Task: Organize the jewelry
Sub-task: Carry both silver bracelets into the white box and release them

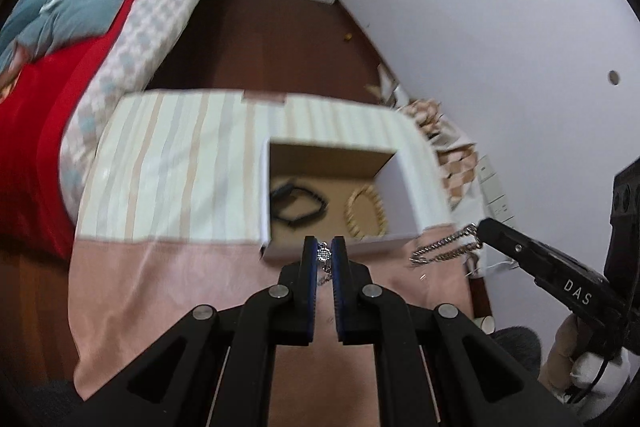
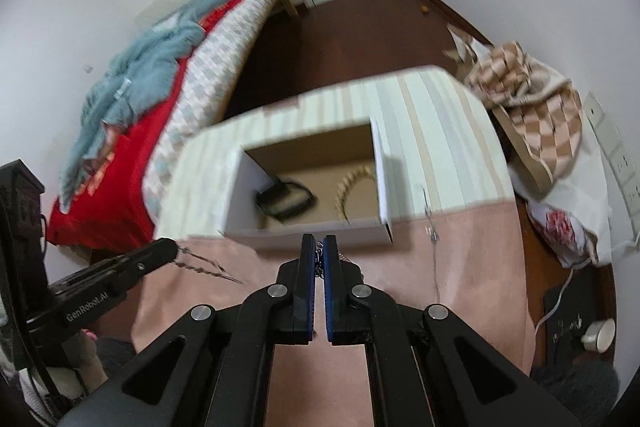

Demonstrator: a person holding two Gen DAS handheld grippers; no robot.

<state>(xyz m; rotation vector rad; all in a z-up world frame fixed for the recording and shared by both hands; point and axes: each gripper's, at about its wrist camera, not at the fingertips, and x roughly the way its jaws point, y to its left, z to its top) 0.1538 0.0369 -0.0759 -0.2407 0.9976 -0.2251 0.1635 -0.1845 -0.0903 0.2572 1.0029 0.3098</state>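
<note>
An open white cardboard box (image 1: 344, 245) (image 2: 320, 231) stands on a cloth-covered table. Inside lie a black bracelet (image 1: 298, 207) (image 2: 286, 203) and a gold beaded bracelet (image 1: 366, 211) (image 2: 354, 187). My left gripper (image 1: 324, 255) is shut on a silver necklace pendant (image 1: 323, 254) just in front of the box's near wall. My right gripper (image 2: 319, 253) is shut on a silver chain (image 1: 446, 247) that hangs from its tip, near the box's right corner. In the right wrist view the left gripper's (image 2: 168, 251) chain (image 2: 204, 267) trails out blurred.
The table cloth is pink (image 1: 180, 287) in front and striped (image 1: 180, 155) behind. A thin chain (image 2: 431, 227) lies on the cloth right of the box. A bed (image 1: 60, 75) stands to the left, a checked bag (image 2: 532, 99) to the right by the wall.
</note>
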